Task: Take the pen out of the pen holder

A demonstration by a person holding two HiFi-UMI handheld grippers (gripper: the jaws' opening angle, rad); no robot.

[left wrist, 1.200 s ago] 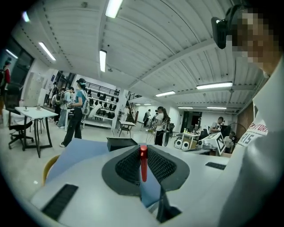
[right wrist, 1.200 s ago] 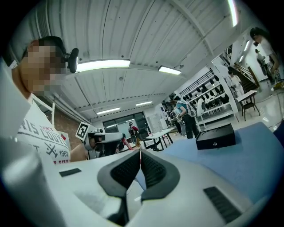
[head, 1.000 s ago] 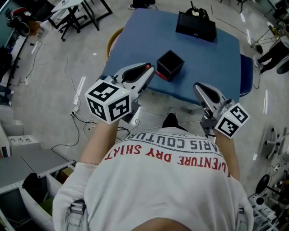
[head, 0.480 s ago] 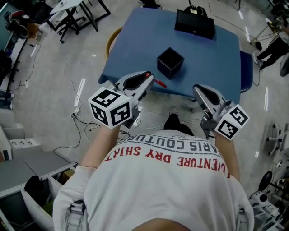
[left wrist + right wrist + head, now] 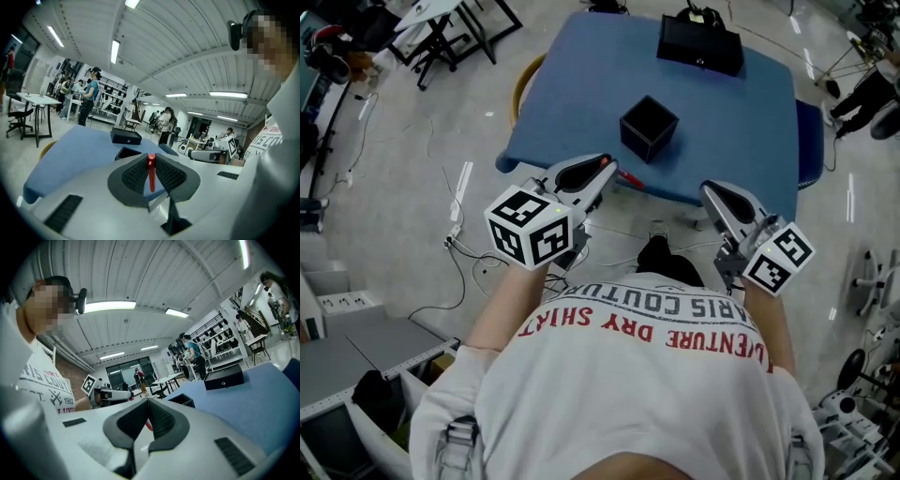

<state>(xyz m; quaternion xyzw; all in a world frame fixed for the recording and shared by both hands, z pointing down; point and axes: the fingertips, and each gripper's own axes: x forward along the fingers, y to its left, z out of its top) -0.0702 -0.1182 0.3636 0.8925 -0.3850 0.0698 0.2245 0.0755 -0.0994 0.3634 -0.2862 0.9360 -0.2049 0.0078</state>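
Note:
A red pen (image 5: 151,172) stands upright between the pads of my left gripper (image 5: 151,161), which is shut on it. In the head view that left gripper (image 5: 602,173) hangs at the near edge of the blue table (image 5: 581,94), just short of the black square pen holder (image 5: 648,127). The pen holder (image 5: 126,153) sits open-topped beyond the jaws, and no pen shows in it. My right gripper (image 5: 711,191) is off the table's near right edge, shut with nothing in it. Its pads (image 5: 157,420) meet, and the pen holder (image 5: 182,401) lies ahead of them.
A flat black box (image 5: 698,43) lies at the table's far edge. Cables trail on the floor to the left (image 5: 464,253). Folding tables and chairs stand at the far left (image 5: 450,23). Several people stand in the background (image 5: 89,101).
My left gripper has sunk and drawn back from beside the pen holder toward the table's near edge, the red pen still in it. The right gripper has stayed put.

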